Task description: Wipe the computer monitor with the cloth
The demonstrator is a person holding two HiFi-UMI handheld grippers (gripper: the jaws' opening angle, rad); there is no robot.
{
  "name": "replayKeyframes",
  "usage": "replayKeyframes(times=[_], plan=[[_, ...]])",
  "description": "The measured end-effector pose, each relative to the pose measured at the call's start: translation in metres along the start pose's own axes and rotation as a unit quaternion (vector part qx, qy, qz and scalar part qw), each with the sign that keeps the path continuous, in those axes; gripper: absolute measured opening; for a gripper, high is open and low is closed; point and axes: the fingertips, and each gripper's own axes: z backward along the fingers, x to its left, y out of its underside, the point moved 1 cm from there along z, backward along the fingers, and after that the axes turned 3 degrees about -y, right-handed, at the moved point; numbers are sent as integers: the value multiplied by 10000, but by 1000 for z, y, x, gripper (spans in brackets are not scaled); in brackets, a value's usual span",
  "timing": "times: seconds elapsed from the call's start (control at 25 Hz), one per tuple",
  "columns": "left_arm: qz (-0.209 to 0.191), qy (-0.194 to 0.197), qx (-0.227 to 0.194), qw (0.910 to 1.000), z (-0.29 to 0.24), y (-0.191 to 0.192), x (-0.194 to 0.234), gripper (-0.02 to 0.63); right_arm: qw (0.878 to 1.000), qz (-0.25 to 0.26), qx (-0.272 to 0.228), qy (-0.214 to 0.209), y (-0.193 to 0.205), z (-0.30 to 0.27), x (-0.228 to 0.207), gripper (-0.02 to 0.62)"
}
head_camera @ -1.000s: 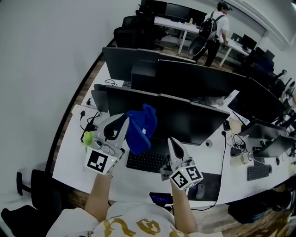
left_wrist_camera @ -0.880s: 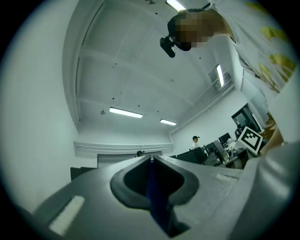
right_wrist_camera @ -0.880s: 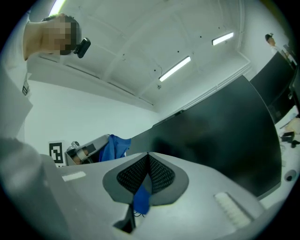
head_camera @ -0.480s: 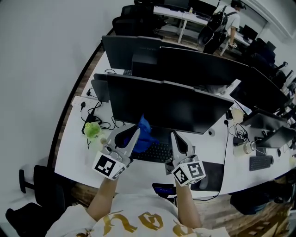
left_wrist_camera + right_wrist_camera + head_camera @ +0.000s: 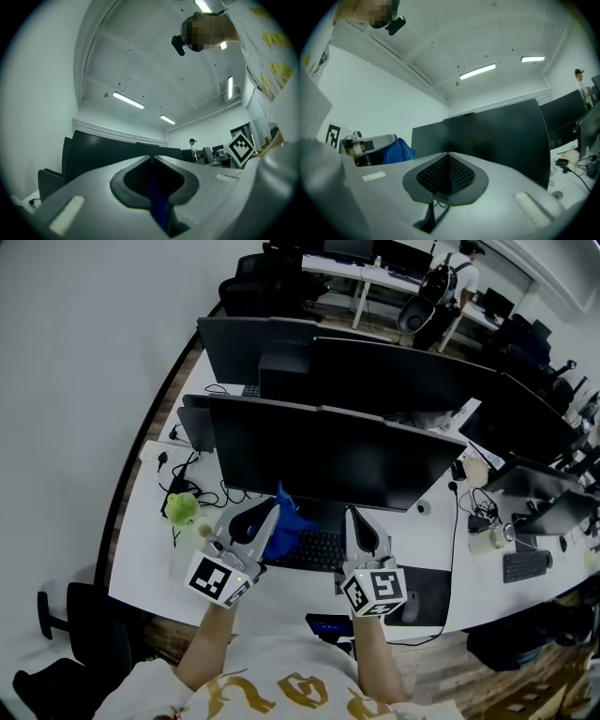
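The wide black monitor [image 5: 328,454] stands on the white desk [image 5: 141,549] in front of me; its dark panel [image 5: 506,136] fills the middle of the right gripper view. My left gripper [image 5: 272,514] is shut on the blue cloth [image 5: 286,526], which bunches low over the keyboard's left end, below the screen's bottom edge. In the left gripper view a strip of the cloth [image 5: 158,202] shows pinched between the closed jaws. My right gripper [image 5: 352,519] is shut with nothing in it, hovering over the keyboard [image 5: 314,551] beside the left one.
A green object [image 5: 181,507] and tangled cables [image 5: 192,486] lie at the desk's left. A mouse [image 5: 410,607] on a dark pad sits right of the keyboard. More monitors [image 5: 375,371] stand behind, and a person [image 5: 450,287] stands far back.
The left gripper dropped with the cloth from in front of the screen's lower left down to keyboard level. The right gripper stayed low over the keyboard.
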Motion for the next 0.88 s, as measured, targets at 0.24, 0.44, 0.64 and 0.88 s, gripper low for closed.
replayKeyframes(times=[0.24, 0.44, 0.64, 0.88], plan=[[124, -101, 35, 9999, 2, 5, 8, 22, 9999, -47, 75, 99, 3, 1, -6, 20], [116, -160, 75, 9998, 1, 7, 11, 22, 9999, -40, 111, 107, 6, 1, -8, 20], [147, -153, 127, 9997, 0, 11, 11, 22, 9998, -73, 116, 116, 8, 2, -9, 20], [129, -118, 210, 9996, -3, 15, 7, 22, 9998, -83, 135, 138, 10, 3, -10, 20]])
